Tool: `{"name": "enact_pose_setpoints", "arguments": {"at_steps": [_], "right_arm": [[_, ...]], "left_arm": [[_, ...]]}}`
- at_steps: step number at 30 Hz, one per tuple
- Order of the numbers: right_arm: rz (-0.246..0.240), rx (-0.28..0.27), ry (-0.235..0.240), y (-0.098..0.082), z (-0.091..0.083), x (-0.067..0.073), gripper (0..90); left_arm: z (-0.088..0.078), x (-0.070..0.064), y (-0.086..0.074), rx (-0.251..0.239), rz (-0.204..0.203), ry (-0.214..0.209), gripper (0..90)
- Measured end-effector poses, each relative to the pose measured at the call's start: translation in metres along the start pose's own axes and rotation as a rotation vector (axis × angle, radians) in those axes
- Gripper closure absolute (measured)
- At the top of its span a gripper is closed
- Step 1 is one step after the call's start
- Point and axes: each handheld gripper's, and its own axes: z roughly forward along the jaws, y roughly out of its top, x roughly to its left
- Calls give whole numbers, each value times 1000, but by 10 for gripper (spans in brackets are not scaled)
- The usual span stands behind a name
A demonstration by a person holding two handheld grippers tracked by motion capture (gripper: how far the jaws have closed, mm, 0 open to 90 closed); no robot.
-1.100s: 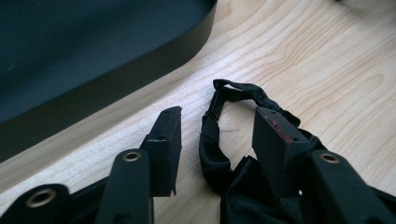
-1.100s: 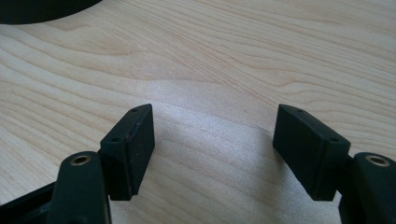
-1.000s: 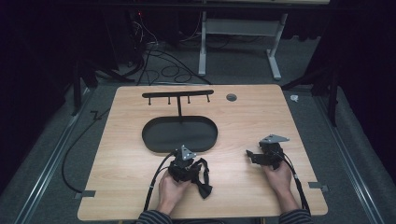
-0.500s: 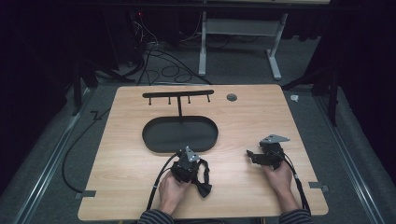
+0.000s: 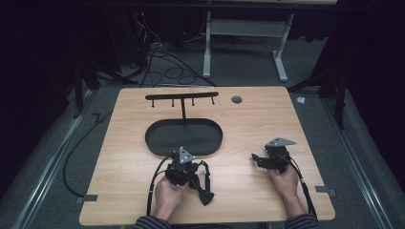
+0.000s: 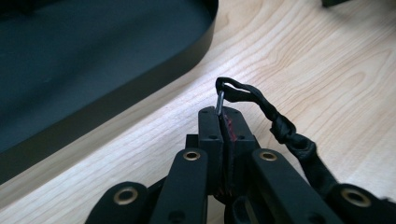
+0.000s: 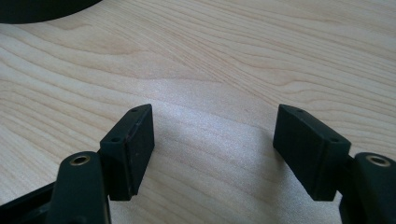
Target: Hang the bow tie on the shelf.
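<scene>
I am keeping the left gripper (image 6: 219, 114) clamped on the black strap's (image 6: 275, 126) metal ring, low over the tabletop (image 5: 248, 124) beside the tray (image 5: 184, 136). Nothing is shifting; the right gripper (image 7: 212, 140) is resting wide, empty.

Pale wood-grain table (image 5: 248, 119), matt black oval tray (image 5: 162, 138), twisted leathery black strap (image 6: 285, 133)

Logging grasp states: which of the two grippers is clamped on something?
The left gripper: its fingers pinch a black cord's metal ring. The right gripper is open over bare table.
</scene>
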Motion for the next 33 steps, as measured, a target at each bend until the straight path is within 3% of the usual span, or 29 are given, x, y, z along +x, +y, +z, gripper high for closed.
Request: {"name": "enact_pose_setpoints", "arguments": {"at_steps": [15, 25, 33], "right_arm": [[0, 0, 0, 0, 0, 0, 302], [0, 0, 0, 0, 0, 0, 301], [0, -1, 0, 0, 0, 0, 301]], "left_arm": [[-38, 11, 12, -96, -23, 5, 880], [-58, 19, 25, -137, -10, 36, 880], [-69, 25, 36, -174, 0, 37, 880]]}}
